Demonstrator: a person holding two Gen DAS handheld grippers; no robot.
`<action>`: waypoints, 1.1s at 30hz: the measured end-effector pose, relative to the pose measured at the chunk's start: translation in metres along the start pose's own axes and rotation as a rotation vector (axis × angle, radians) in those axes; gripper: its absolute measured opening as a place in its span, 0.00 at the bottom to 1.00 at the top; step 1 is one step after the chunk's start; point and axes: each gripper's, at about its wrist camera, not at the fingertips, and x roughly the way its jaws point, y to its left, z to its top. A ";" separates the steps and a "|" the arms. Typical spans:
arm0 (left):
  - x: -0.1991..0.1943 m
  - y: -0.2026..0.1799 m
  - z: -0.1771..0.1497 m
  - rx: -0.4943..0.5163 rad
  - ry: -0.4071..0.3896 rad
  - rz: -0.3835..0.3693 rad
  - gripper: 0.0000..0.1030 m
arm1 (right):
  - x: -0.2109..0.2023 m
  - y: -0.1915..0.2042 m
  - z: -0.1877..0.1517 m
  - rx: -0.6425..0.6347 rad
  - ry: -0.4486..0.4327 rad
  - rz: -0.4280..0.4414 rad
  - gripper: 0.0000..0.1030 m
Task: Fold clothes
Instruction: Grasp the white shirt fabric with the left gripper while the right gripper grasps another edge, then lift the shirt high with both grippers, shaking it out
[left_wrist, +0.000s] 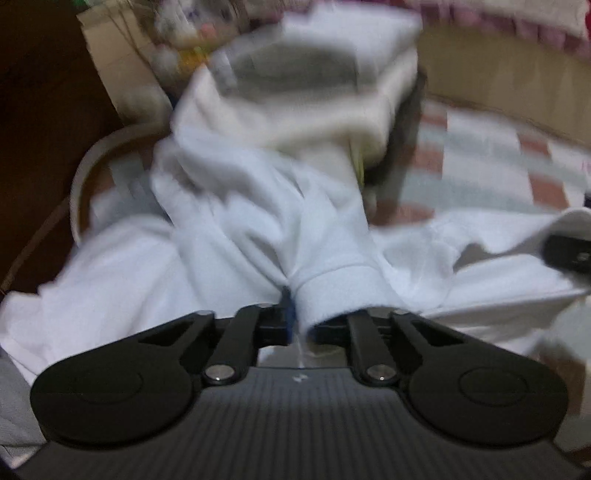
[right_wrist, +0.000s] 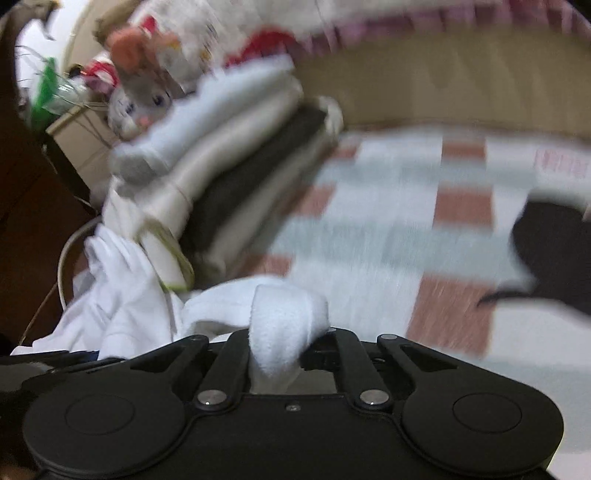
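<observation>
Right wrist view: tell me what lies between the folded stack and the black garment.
Only bare checked bedcover lies between the folded stack and the black garment, as the right wrist view shows.

Checked bedcover (right_wrist: 388, 206) in white, pale grey-green and brick-red squares; tan padded bed surround (right_wrist: 443, 85) curving behind it, pink frilled fabric (right_wrist: 424, 22) along its top. Grey-and-white plush toy (right_wrist: 136, 107) with orange ear, at far left beside a cardboard box (right_wrist: 79, 136). Green plastic wrapper (right_wrist: 44, 92) above the box; white cable (right_wrist: 64, 251) looping off the bed's left edge.
</observation>
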 end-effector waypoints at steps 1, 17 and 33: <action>-0.012 -0.001 0.004 0.011 -0.062 0.037 0.04 | -0.011 0.002 0.006 -0.006 -0.022 -0.006 0.06; -0.193 0.009 0.109 -0.085 -0.509 -0.047 0.04 | -0.198 0.028 0.105 -0.019 -0.278 -0.015 0.05; -0.373 -0.067 0.170 -0.117 -0.758 -0.250 0.03 | -0.411 0.007 0.174 -0.065 -0.534 -0.197 0.06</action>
